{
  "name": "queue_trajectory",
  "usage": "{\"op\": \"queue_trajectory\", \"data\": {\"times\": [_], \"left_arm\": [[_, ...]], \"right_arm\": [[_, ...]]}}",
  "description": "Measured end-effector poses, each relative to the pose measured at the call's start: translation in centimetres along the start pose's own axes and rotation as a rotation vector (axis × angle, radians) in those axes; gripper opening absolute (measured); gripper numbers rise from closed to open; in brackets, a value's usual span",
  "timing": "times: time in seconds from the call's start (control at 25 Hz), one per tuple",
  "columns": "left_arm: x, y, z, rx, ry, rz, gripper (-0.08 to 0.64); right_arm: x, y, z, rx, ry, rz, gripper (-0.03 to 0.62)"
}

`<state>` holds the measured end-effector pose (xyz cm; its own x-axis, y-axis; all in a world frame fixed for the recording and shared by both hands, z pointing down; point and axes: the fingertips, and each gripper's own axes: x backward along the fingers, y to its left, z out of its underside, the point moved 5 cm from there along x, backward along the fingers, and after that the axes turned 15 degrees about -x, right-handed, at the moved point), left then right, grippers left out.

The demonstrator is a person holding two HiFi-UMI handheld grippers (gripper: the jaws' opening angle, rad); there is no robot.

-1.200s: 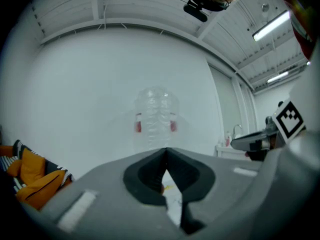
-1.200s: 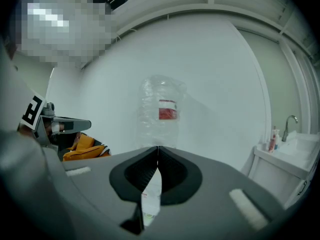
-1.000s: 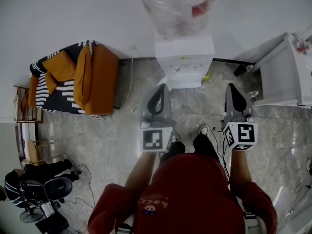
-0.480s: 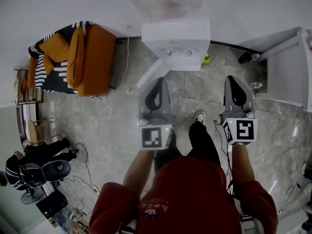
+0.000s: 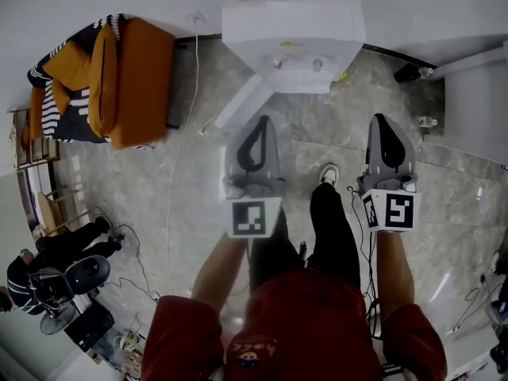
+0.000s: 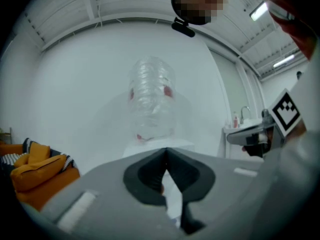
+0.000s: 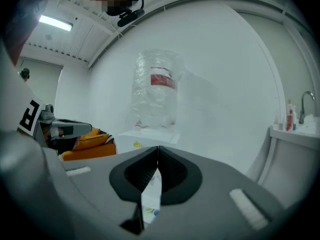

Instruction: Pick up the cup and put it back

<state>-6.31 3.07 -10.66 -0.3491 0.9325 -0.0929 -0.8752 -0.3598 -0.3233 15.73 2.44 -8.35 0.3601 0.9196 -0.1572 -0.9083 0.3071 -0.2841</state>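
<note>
**Both claws clenched empty at the dispenser; cup not found.**

My left gripper (image 5: 258,122) and right gripper (image 5: 386,120) are each closed tip to tip on nothing, facing the white floor-standing water dispenser (image 5: 294,34) with its clear plastic bottle (image 7: 156,86). No cup shows in any view. Risk: reaching in with the jaws together would knock over a light cup, not grip it.

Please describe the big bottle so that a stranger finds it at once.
Along the white wall, right of the orange sofa, stands a white dispenser. The bottle sits on top of it. It alone is clear, ribbed plastic with a red label.
</note>
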Motion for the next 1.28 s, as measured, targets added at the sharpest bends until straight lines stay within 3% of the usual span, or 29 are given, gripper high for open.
{"op": "queue_trajectory", "data": {"times": [0.32, 0.56, 0.72, 1.0, 1.28], "left_arm": [[-0.5, 1.1, 9.1, 0.018, 0.001, 0.052, 0.000], [-2.6, -0.1, 19.6, 0.003, -0.031, 0.040, 0.000], [-3.8, -1.8, 26.6, 0.039, -0.004, 0.053, 0.000], [-5.4, -5.0, 36.2, -0.040, 0.012, 0.110, 0.000], [-7.2, -8.2, 44.3, -0.049, 0.003, 0.158, 0.002]], "right_arm": [[-3.7, 2.1, 7.6, 0.011, -0.004, 0.012, 0.002], [-7.4, 1.2, 16.8, 0.029, 0.008, 0.011, 0.002], [-8.8, 0.4, 22.7, 0.045, 0.030, 0.005, 0.002], [-10.5, -1.9, 31.9, -0.013, 0.058, -0.034, 0.002], [-12.3, -4.3, 39.2, -0.031, 0.036, -0.052, 0.002]]}}
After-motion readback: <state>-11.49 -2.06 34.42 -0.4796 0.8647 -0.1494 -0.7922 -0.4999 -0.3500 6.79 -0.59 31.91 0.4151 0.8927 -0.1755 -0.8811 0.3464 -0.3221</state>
